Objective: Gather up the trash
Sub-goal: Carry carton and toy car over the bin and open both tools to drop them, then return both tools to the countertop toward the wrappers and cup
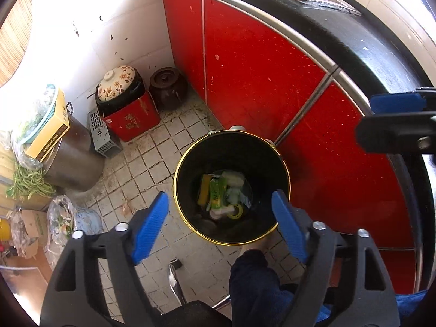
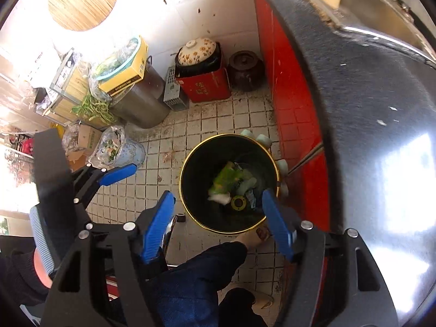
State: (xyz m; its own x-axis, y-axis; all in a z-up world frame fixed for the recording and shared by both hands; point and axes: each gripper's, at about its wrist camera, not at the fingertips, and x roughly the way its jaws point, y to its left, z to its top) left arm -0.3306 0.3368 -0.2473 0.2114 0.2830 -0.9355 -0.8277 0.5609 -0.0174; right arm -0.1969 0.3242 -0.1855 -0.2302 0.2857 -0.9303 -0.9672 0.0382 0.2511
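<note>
A black trash bin with a gold rim [image 1: 179, 163] [image 2: 188, 163] stands on the tiled floor beside the red cabinets. Inside lie green wrappers [image 1: 216, 192] [image 2: 226, 179], a yellow ring [image 1: 237, 212] [image 2: 238, 203] and white scraps. My left gripper [image 1: 222, 204] is open and empty above the bin, its blue fingers on either side of the bin's near part. My right gripper [image 2: 218, 204] is open and empty above the bin too. The right gripper also shows at the right edge of the left wrist view [image 1: 397, 125], and the left gripper at the left of the right wrist view [image 2: 109, 175].
Red cabinet doors [image 1: 259, 68] and a dark countertop [image 2: 368, 109] run along the right. A floral-lidded pot on a red box [image 1: 128, 114], a brown jar [image 1: 167, 84], a metal drum [image 1: 73, 158], bags and vegetables crowd the far left. The person's leg [image 2: 196, 278] is below.
</note>
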